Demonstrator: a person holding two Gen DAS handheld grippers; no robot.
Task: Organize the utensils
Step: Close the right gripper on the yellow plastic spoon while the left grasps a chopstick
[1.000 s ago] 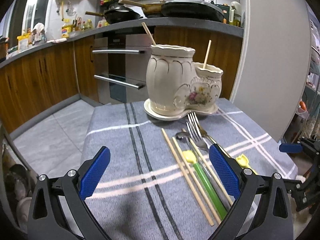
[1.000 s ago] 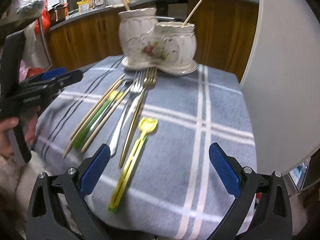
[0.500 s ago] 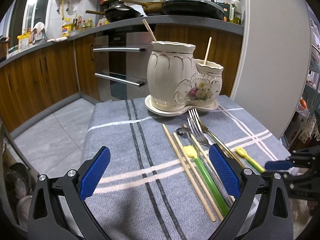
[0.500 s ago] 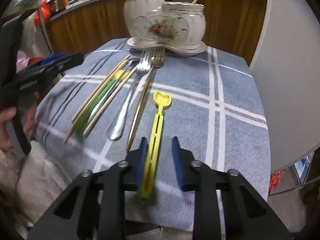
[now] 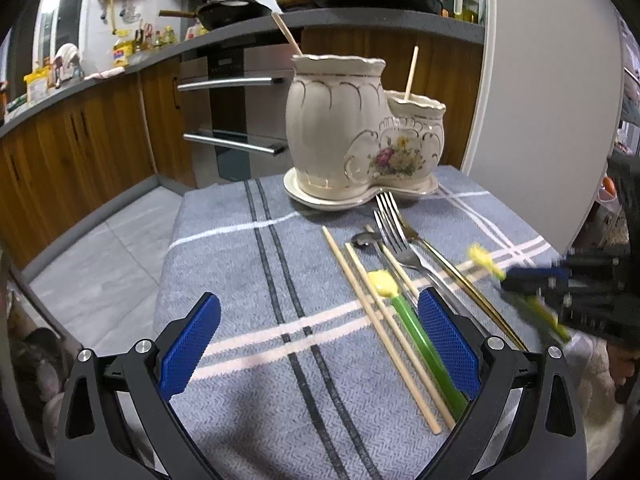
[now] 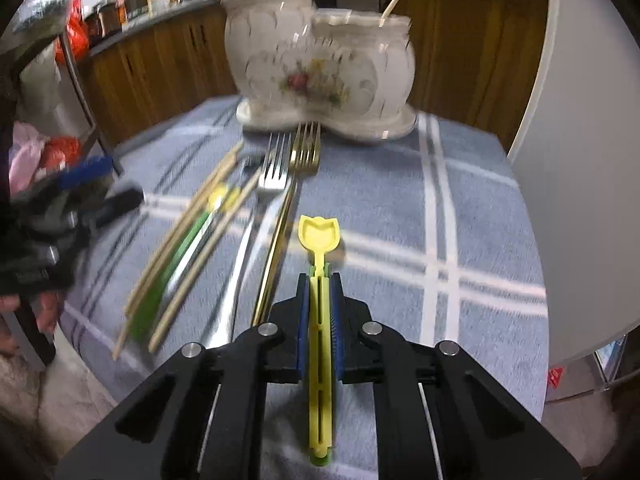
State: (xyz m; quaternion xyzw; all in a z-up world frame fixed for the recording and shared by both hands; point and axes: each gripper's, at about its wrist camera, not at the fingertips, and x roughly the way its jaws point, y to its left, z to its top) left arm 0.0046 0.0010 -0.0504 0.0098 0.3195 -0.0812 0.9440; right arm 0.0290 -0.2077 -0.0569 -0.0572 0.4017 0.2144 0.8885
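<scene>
My right gripper [image 6: 319, 280] is shut on a yellow plastic utensil [image 6: 319, 240] and holds it just above the grey checked cloth [image 6: 472, 208]; it also shows in the left wrist view [image 5: 484, 260]. My left gripper [image 5: 318, 340] is open and empty over the cloth's near edge. Wooden chopsticks [image 5: 380, 312], a green-handled yellow utensil [image 5: 416, 332], a silver fork [image 5: 396, 236] and a gold fork [image 5: 448, 264] lie side by side. A cream double ceramic holder [image 5: 360, 136] stands at the back with a chopstick in each pot.
The holder sits on a matching saucer [image 5: 320, 200]. A white wall panel [image 5: 540, 80] borders the table's right side. Wooden cabinets and an oven [image 5: 224, 120] lie beyond the far edge, with tiled floor [image 5: 100, 264] to the left.
My right gripper closed on the yellow utensil and has lifted it off the cloth, moving toward the holder. My left gripper has hardly moved.
</scene>
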